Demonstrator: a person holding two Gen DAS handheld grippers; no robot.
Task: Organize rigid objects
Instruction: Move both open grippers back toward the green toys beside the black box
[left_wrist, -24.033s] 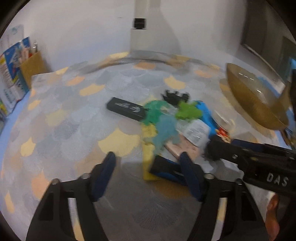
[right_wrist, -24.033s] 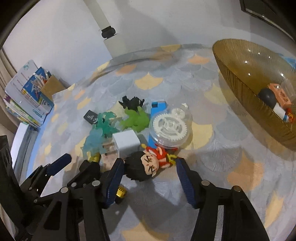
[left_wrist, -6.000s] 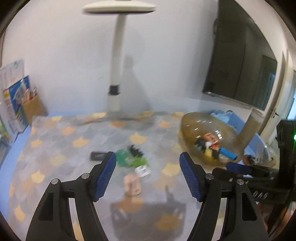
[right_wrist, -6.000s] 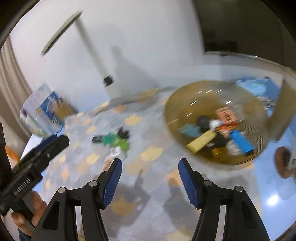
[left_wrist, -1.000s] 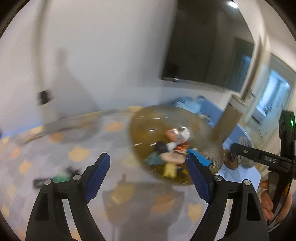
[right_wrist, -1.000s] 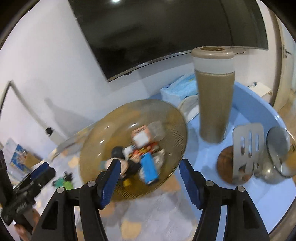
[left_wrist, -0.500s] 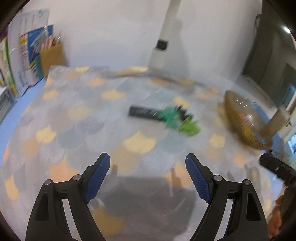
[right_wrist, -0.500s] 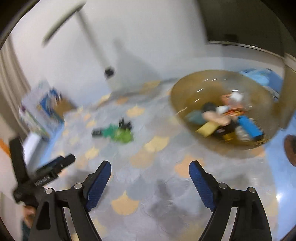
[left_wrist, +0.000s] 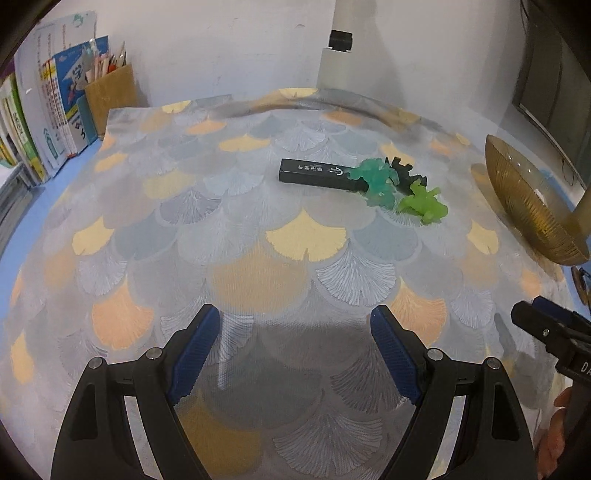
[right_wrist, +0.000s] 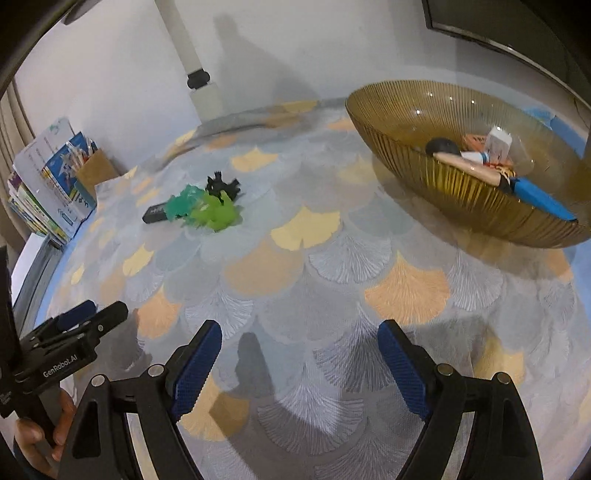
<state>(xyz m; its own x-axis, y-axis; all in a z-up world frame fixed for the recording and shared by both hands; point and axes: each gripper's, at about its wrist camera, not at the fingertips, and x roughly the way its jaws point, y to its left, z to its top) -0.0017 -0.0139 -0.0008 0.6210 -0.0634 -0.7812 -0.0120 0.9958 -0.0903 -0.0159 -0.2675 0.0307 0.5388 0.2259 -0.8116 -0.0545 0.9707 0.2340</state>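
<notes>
A flat black box (left_wrist: 314, 174) lies on the patterned mat (left_wrist: 258, 280), next to a teal figure (left_wrist: 376, 181), a black figure (left_wrist: 404, 172) and a light green figure (left_wrist: 424, 205). The same group shows in the right wrist view: box (right_wrist: 153, 213), teal figure (right_wrist: 183, 205), black figure (right_wrist: 221, 187), green figure (right_wrist: 218, 218). An amber glass bowl (right_wrist: 413, 166) at the right holds several items; its edge shows in the left wrist view (left_wrist: 524, 206). My left gripper (left_wrist: 295, 354) and right gripper (right_wrist: 299, 360) are both open and empty, low over the mat, well short of the objects.
Books (left_wrist: 40, 122) and a cardboard pen holder (left_wrist: 110, 96) stand at the back left. A white lamp post (left_wrist: 338, 55) rises at the back. The right gripper's tip (left_wrist: 546, 328) shows at the left view's right edge; the left gripper's side (right_wrist: 70, 343) shows at the right view's left.
Both grippers have swung away from the bowl toward the mat and dropped lower. The views have steadied. Both stay open and empty.
</notes>
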